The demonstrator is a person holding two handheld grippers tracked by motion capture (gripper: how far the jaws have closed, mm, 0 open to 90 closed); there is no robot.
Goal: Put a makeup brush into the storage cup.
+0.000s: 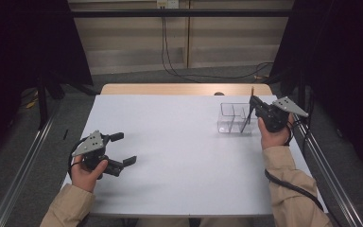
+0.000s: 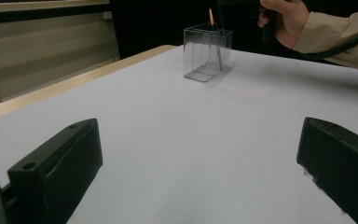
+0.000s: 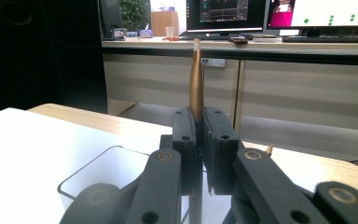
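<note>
Lowering the pen into the clear box

Left gripper (image 1: 121, 149) rests on the table (image 1: 170, 151) at the left, jaws spread wide and empty. At the right, the right gripper (image 1: 252, 105) is clamped on an upright pen (image 3: 196, 79) above the clear box (image 1: 234, 118); keep the pen vertical, centre it over 1 compartment, and lower before releasing

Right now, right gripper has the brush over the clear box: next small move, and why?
Probably lower it a little, then open. The right gripper is shut on the brush, held upright with its lower end already inside the clear box. The left gripper sits open, apart from it.
</note>
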